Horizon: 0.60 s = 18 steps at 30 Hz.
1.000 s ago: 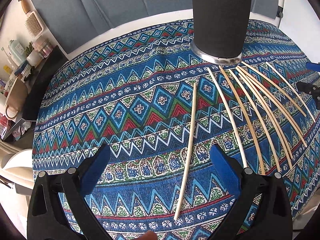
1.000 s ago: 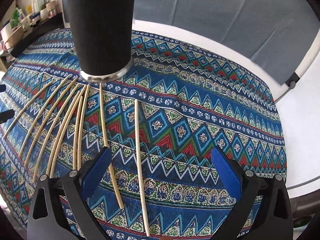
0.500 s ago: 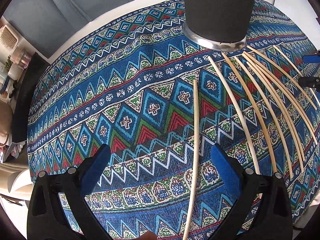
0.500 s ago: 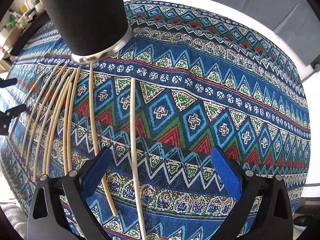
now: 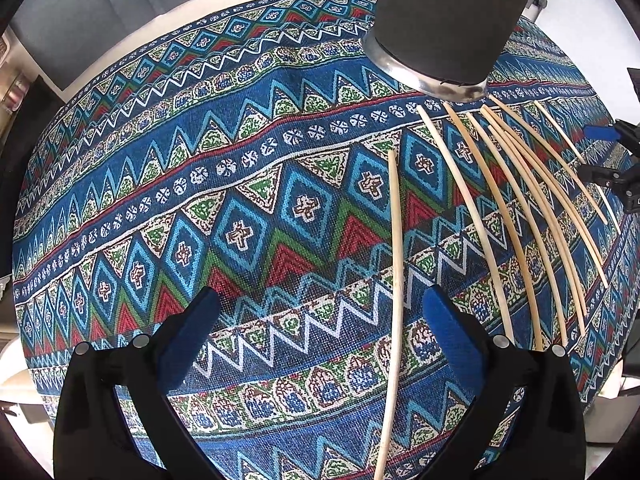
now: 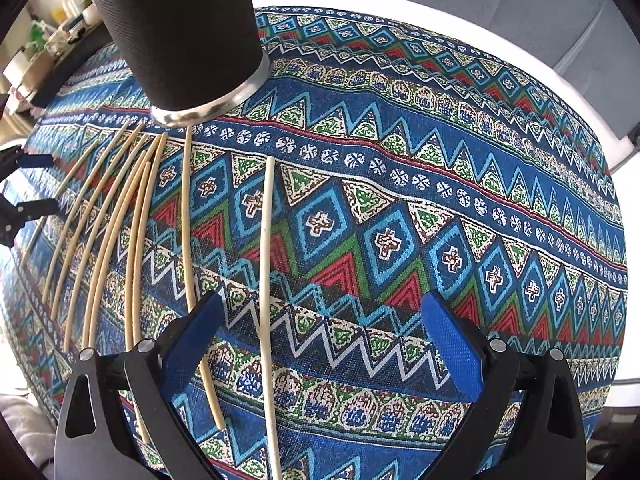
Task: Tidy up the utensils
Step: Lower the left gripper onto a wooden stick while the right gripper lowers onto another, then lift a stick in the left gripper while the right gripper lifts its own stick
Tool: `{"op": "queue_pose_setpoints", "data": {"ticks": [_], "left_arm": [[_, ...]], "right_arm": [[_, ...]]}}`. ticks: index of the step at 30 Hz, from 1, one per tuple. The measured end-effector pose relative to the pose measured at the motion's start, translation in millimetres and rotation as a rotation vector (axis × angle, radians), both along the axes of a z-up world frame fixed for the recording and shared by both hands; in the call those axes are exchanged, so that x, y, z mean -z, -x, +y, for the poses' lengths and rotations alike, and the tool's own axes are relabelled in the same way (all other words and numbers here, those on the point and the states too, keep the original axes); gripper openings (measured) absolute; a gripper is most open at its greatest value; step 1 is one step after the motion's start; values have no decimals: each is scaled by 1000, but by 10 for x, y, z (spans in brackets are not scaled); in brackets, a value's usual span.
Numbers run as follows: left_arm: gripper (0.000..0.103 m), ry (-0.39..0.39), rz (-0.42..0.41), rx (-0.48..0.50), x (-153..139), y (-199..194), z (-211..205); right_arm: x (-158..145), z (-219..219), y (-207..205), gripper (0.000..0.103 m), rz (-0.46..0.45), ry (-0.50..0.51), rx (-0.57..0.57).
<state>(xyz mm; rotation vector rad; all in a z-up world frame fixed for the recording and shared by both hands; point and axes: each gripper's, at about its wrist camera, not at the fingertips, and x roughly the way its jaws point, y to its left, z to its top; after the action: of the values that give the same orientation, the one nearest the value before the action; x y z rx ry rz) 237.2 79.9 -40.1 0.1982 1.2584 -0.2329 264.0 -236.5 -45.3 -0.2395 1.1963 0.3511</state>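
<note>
Several pale wooden chopsticks lie fanned out on a patterned blue cloth in front of a black holder cup with a metal base (image 5: 448,20), which also shows in the right wrist view (image 6: 180,28). One single chopstick (image 5: 396,280) lies apart at the left end of the fan, inside the right half of my open left gripper (image 5: 320,312). The rest of the fan (image 5: 532,216) lies to its right. In the right wrist view another single chopstick (image 6: 266,280) lies between the fingers of my open right gripper (image 6: 320,312), with the fan (image 6: 120,224) to its left. Both grippers are empty and low over the cloth.
The round table's cloth (image 5: 200,200) has a white rim and a grey backdrop behind it. A shelf with bottles and clutter (image 6: 52,40) stands beyond the table's far left in the right wrist view. The other gripper's tips show at the frame edges (image 5: 612,160).
Both grippers have moved forward and lower toward the cloth; the holder and chopsticks look larger. Each gripper now straddles a single chopstick. Both stay open.
</note>
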Motion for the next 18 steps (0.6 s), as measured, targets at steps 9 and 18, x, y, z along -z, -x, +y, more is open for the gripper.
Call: {"op": "queue_pose_setpoints", "data": {"ticks": [9,18], "left_arm": [[37,8,-9,-23,-118,157,343],[5,-39,-5,-82,-158,386,565]], "right_arm": [[-203,-389,151,9,-42,5,45],[-261,-723,295,4,-48,-2,113]]}}
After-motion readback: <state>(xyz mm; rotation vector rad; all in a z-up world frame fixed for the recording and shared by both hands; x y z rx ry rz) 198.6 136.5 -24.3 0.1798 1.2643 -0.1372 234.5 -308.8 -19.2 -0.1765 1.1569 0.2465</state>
